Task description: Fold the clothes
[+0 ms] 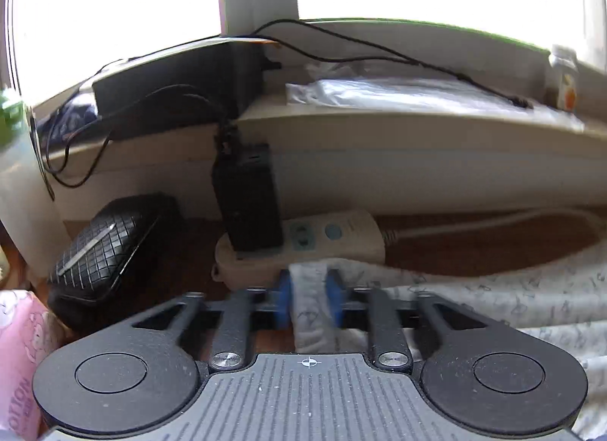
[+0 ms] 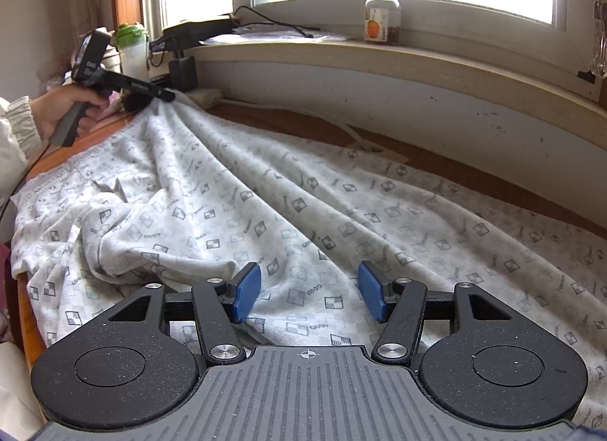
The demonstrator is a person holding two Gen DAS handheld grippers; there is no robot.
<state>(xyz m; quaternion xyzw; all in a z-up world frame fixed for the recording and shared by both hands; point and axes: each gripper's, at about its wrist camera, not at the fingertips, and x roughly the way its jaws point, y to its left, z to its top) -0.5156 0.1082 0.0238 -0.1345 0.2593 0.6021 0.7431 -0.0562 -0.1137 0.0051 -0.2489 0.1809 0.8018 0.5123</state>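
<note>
A white knit garment (image 2: 288, 190) printed with small grey checkered squares lies spread in soft ridges over a brown wooden table (image 2: 474, 171) below a windowsill (image 2: 379, 58).

The left gripper (image 1: 309, 298), black with 2 blue ribbed pads (image 1: 283, 298), is pinched on a bunched edge of the cloth at the table's far left end; a narrow fold fills the gap between the pads. In the right wrist view, a hand (image 2: 66, 109) with a white elastic-cuffed sleeve holds this tool by its pistol handle, and creases fan out across the fabric from the pinch.

The right gripper (image 2: 309, 295) hovers low over the near part of the garment, its blue pads standing wide apart with flat cloth below them, not clamped.

Just beyond the pinched edge sit a cream power strip (image 1: 303, 247) carrying a boxy black adapter (image 1: 246, 198), and a quilted black case (image 1: 102, 247). A clear glass jar (image 2: 382, 14) with a metal lid stands on the sill.
</note>
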